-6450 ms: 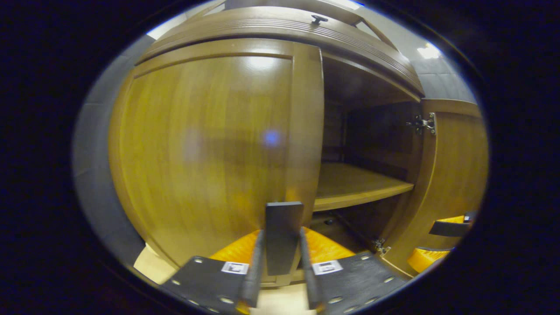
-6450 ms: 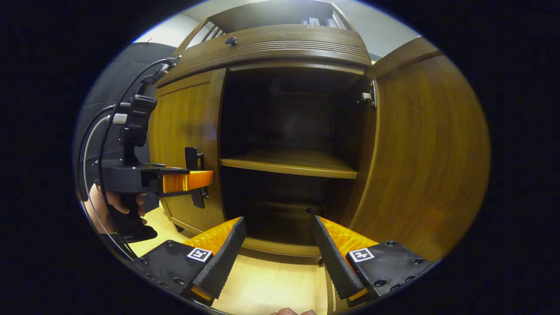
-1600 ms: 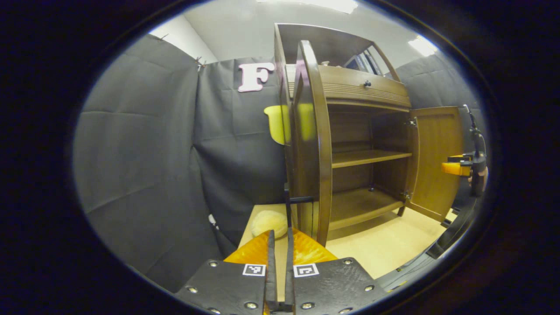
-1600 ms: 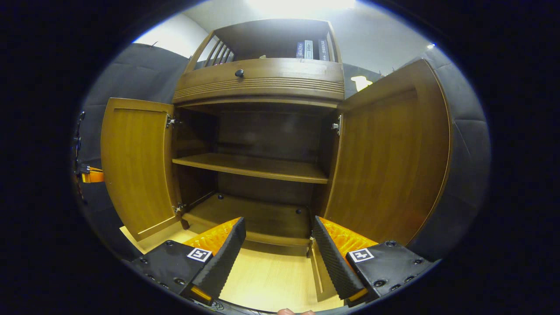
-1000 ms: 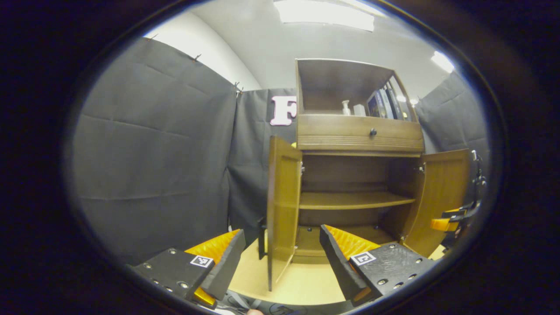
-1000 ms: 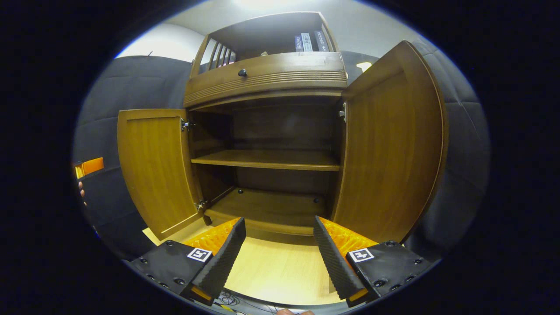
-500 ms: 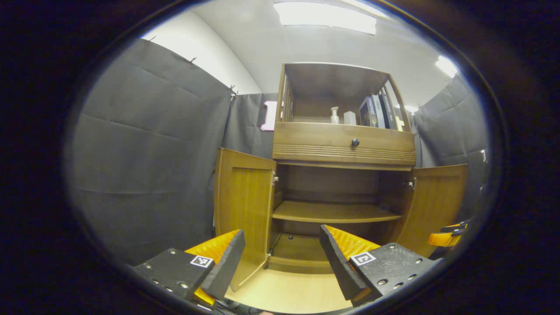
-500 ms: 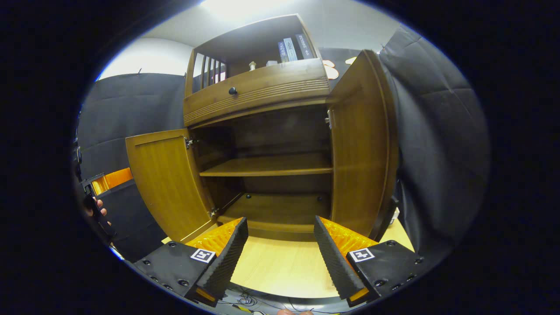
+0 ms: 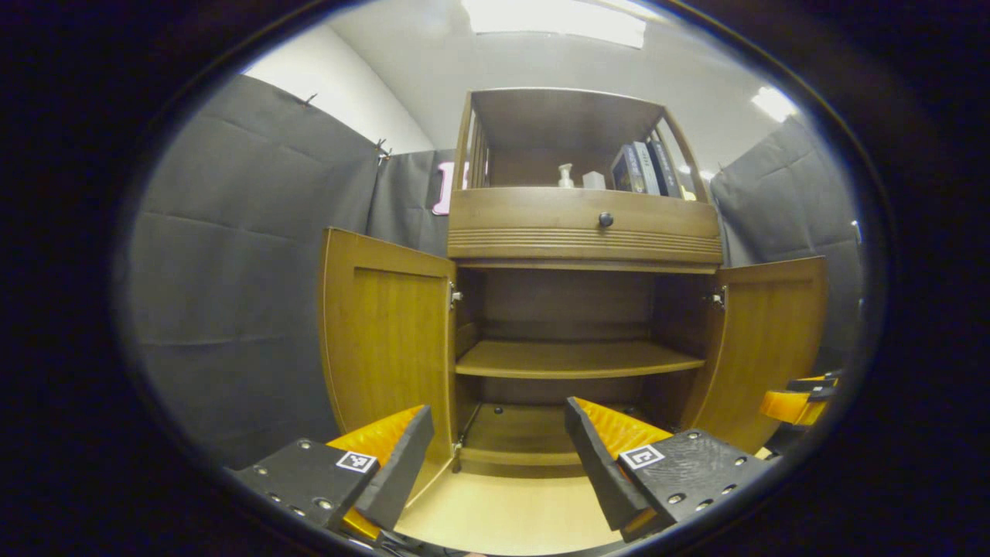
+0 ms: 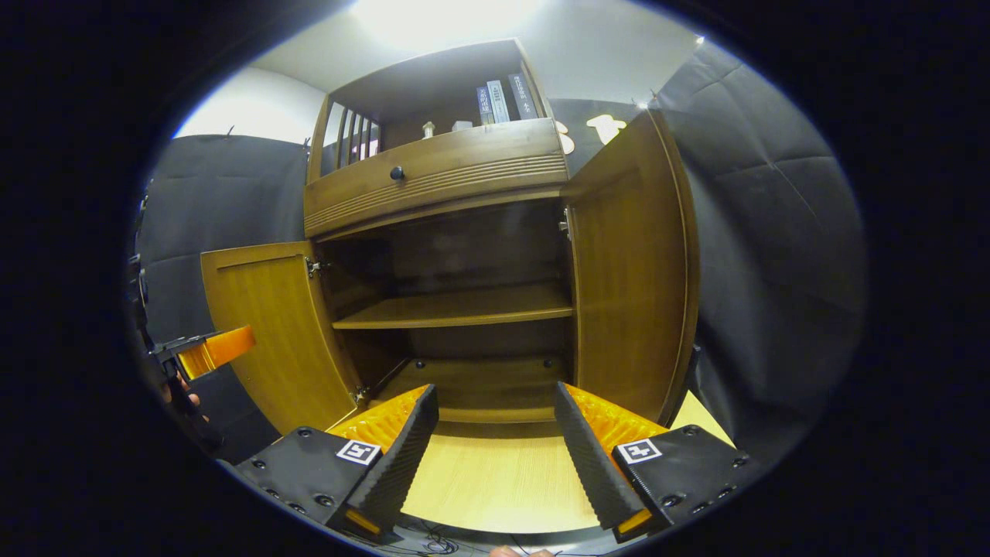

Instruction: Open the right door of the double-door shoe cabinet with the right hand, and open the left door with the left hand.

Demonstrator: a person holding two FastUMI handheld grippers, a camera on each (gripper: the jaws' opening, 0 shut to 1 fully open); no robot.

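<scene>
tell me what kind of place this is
Likely a staged recording booth, not a lived-in home: black cloth walls surround a lone wooden shoe cabinet, both doors open, standing on a pale platform with cables at its edge.

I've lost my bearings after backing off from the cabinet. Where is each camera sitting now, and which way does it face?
Left gripper view: rides on the left claw, low and back from the cabinet, facing it nearly head-on; its own open fingers show at the bottom, the right claw at the right edge.
Right gripper view: rides on the right claw, low, facing the cabinet from nearer the right door; its open fingers show at the bottom, the left claw and a hand far left.
Shared: both open doors, the shelf, the drawer knob.
</scene>
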